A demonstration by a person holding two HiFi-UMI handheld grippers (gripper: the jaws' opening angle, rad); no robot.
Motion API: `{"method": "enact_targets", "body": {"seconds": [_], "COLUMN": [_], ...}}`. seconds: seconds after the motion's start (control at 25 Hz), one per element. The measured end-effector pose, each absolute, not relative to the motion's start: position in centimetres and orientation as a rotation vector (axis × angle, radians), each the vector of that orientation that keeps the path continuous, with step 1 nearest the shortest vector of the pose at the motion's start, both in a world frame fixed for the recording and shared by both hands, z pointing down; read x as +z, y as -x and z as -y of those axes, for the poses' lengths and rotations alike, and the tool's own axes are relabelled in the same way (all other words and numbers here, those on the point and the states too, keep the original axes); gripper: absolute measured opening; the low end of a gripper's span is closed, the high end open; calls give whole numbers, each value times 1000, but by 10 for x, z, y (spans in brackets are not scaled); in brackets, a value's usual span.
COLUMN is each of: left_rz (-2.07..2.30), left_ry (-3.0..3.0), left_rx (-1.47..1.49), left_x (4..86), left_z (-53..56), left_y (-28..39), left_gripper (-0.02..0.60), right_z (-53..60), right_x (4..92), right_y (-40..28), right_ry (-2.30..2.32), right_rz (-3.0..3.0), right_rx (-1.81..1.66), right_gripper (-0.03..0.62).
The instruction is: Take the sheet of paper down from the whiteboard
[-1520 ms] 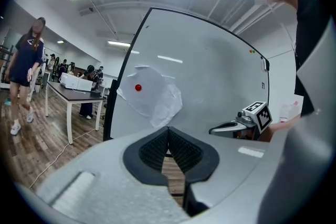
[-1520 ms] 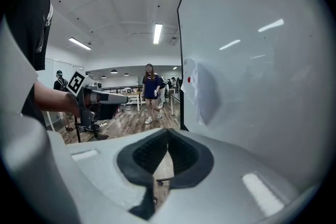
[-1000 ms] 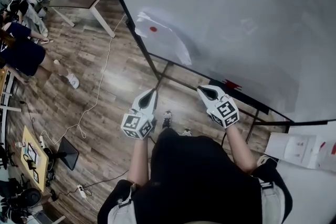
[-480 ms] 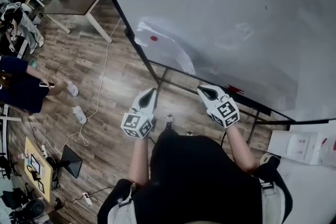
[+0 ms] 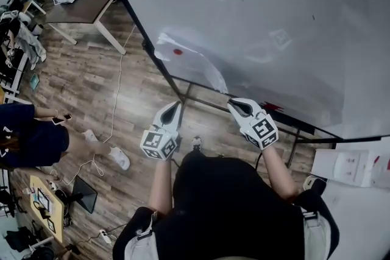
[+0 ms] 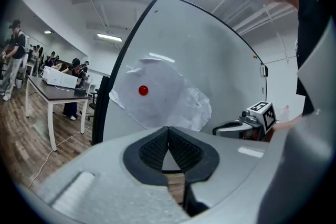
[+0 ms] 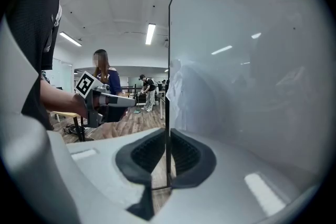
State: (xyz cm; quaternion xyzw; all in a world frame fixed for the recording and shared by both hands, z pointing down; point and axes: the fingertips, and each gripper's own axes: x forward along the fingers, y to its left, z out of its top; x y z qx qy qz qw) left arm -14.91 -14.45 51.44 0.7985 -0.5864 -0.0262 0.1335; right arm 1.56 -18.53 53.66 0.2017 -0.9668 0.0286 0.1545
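The whiteboard [image 5: 274,15] runs out of view at the top and right, and the far people [image 5: 19,33] are too small to make out. The sheet of paper [image 5: 190,61], white and crumpled, hangs near the board's lower left corner with a red magnet [image 5: 177,52] on it. The left gripper [image 5: 177,108] and right gripper [image 5: 234,104] are clenched on nothing, above a wooden floor [image 5: 79,82].

The sheet of paper [image 5: 190,63] is white and still up on the whiteboard [image 5: 274,15]. It lies against the board's glossy face low down, just beside the dark left frame edge. A small round red magnet [image 5: 177,52] sits on its upper part. The sheet hangs tilted, and its lower right portion is crumpled and wrinkled.
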Motion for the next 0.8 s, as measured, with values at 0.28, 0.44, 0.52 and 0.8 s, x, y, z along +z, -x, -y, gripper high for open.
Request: {"method": "enact_targets", "body": {"seconds": [0.28, 0.44, 0.52, 0.8], "left_rz": [1677, 1668, 1676, 1670], "left_ry": [-2334, -2349, -2375, -2443], "left_rx": [-67, -50, -3, 74], "left_x": [514, 512, 510, 507], "left_z": [158, 165, 168, 186], "left_y": [159, 164, 165, 166], "left_gripper": [11, 11, 11, 11], "right_z": [194, 198, 202, 213], "right_x": [534, 531, 530, 527], "right_y": [-7, -1, 0, 5], "right_ry": [-604, -604, -626, -673], "right_rz": [2789, 2813, 2817, 2854], "right_rx": [109, 132, 144, 202], "right_gripper": [43, 67, 69, 92]}}
